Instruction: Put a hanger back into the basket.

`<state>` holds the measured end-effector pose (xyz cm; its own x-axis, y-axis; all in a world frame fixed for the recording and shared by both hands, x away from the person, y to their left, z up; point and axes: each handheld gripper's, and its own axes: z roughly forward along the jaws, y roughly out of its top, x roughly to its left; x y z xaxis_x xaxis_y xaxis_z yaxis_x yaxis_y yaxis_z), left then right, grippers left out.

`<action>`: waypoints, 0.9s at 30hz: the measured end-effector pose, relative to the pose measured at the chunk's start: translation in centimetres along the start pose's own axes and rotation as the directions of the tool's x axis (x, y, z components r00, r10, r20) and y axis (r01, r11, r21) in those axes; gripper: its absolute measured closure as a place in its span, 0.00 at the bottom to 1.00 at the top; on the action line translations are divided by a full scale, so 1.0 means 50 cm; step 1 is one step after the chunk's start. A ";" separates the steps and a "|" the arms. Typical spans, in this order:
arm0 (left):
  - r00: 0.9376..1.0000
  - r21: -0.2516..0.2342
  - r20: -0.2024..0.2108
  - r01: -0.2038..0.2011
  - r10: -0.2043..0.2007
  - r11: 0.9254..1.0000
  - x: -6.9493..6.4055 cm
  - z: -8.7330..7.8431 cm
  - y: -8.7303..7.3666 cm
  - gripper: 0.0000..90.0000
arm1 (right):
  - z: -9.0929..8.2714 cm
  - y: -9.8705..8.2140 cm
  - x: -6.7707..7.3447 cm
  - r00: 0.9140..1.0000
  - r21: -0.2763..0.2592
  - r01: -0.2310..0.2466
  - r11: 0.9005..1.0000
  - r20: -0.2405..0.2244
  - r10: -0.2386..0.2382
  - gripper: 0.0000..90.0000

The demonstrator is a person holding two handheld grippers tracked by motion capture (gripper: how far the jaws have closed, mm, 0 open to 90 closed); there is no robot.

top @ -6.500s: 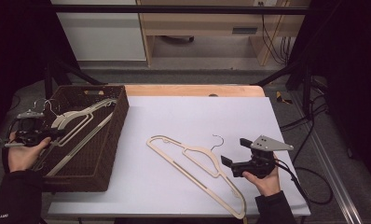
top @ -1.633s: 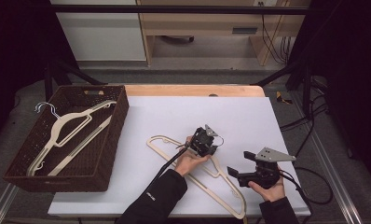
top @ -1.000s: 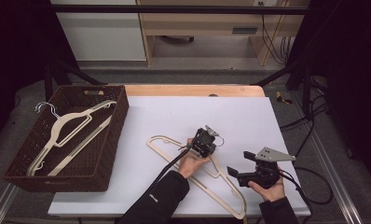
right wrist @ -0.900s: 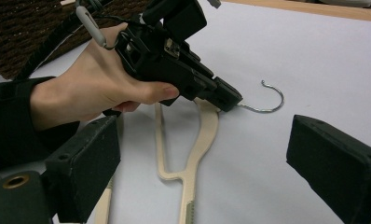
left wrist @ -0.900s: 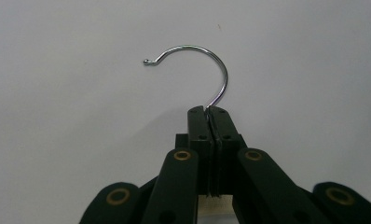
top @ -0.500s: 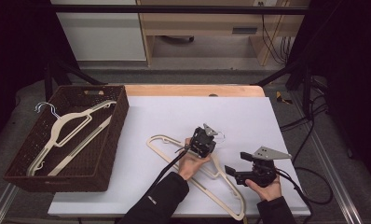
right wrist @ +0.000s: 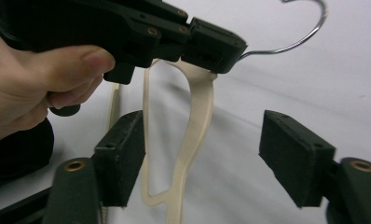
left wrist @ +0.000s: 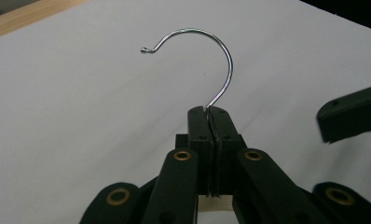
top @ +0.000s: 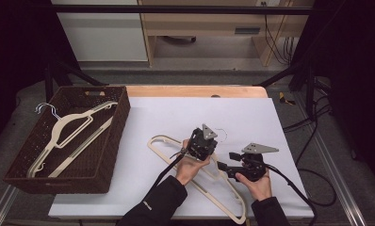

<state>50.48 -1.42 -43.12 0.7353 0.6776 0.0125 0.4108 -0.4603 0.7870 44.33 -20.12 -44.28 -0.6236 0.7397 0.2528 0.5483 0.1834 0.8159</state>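
Note:
A cream plastic hanger [top: 171,150] with a wire hook [top: 222,134] lies on the white sheet right of centre. My left gripper [top: 213,141] is shut on its neck just below the hook [left wrist: 221,60], and that end is raised a little. In the right gripper view the left gripper [right wrist: 221,51] clamps the neck from the upper left. My right gripper [top: 222,167] points left at the hanger from the right. Its jaws have just been closing and stand open around the hanger's shoulder [right wrist: 193,135], with the pads [right wrist: 123,158] off it [right wrist: 207,149].
A dark wicker basket [top: 117,127] at the left holds two more cream hangers [top: 70,129]. The white sheet [top: 176,113] covers the table, with a wooden strip along its far edge [top: 190,90]. Cables trail from both grippers toward the near right.
The left hand came from the basket to the hanger's neck and has raised it slightly. The right gripper has shifted left onto the hanger's shoulder, and its jaws have narrowed.

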 end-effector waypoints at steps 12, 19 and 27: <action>1.000 -0.027 0.004 -0.013 0.013 1.000 -0.002 -0.022 -0.006 0.99 | 0.055 -0.008 -0.007 0.996 0.087 -0.052 0.995 -0.068 0.058 0.64; 1.000 -0.033 0.014 -0.009 0.009 0.999 -0.003 -0.030 -0.008 0.99 | 0.060 -0.008 -0.007 0.987 0.097 -0.079 0.992 -0.133 0.092 0.80; 0.999 -0.061 0.032 -0.024 0.026 0.998 0.009 -0.069 -0.010 0.92 | 0.053 -0.004 -0.005 0.979 0.086 -0.121 0.989 -0.156 0.133 0.85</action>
<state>48.76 1.06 -41.38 0.7626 0.6467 0.0131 0.3596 -0.4407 0.8225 45.85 -18.62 -45.91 -0.6243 0.6474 0.4371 0.6655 0.1476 0.7317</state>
